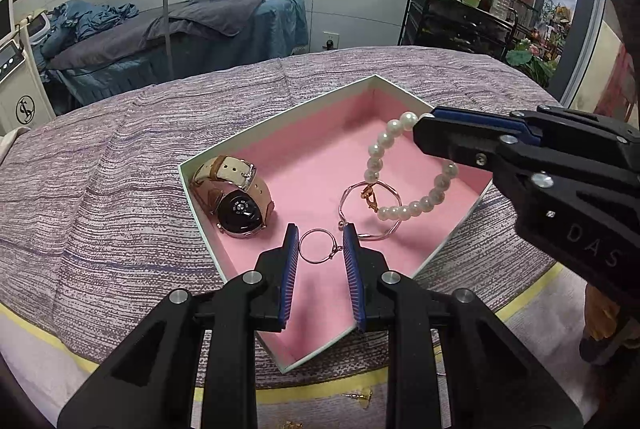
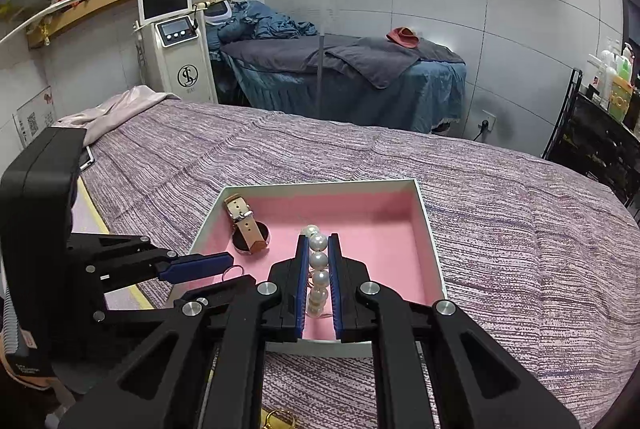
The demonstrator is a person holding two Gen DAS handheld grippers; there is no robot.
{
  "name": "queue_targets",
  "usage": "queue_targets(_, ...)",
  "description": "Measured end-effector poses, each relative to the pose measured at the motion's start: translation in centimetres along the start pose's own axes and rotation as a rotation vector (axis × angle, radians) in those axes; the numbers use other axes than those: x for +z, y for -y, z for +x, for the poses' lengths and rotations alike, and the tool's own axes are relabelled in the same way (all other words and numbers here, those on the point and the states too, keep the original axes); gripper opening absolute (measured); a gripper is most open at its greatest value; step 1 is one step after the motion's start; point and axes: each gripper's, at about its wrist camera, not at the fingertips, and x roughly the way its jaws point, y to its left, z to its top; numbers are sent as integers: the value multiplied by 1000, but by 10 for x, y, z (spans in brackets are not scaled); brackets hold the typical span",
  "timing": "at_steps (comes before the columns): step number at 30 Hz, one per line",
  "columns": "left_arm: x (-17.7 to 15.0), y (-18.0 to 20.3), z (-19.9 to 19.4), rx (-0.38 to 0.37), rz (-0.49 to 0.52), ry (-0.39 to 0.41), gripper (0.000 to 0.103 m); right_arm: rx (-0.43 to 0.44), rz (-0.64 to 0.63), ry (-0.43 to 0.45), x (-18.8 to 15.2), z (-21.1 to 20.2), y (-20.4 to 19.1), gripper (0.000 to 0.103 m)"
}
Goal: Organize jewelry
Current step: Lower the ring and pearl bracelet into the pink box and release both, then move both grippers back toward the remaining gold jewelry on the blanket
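Your left gripper [image 1: 320,241] reaches low and forward, its blue-padded fingers [image 1: 291,261] spread apart with a gap between them. Your right gripper [image 2: 319,269] comes in from the right, level and raised, its pads [image 2: 302,277] pressed in close together.

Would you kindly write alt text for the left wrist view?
The right gripper holds a white pearl bracelet above a pink-lined white box; the left gripper brackets a thin silver ring near a tan-strapped watch and thin wire bangle.
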Motion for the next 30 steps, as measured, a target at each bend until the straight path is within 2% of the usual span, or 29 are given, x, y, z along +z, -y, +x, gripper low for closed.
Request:
queue_targets(13, -2, 8, 7, 21, 27, -4, 24, -36, -12, -56, -11, 23, 7, 10)
queue_targets(15, -2, 9, 6, 32, 33, -3, 29, -37, -15, -53, -13, 22, 7, 11)
queue_targets(16, -3, 9, 5, 42, 37, -1, 34, -42, -15, -50, -13, 22, 7, 14)
queue_targets(18, -4, 8, 3, 57, 38, 8, 53, -49, -18, -33, -12, 17, 6, 23)
queue_targets(19, -5, 8, 0, 62, 36, 17, 56, -54, -19, -20, -11, 14, 6, 30)
queue_targets(22, -4, 8, -11, 73, 36, 44, 64, -85, -15, 24, -7, 1, 8, 41)
queue_targets(26, -7, 5, -36, 127, 48, 113, 86, -119, 33, 72, -4, -22, 16, 69)
queue_targets(29, -14, -1, -53, 143, 20, 153, 96, -134, 55, 77, -9, -36, 21, 80)
queue_targets(30, -18, -4, -58, 146, 5, 161, 97, -133, 60, 69, -12, -39, 22, 81)
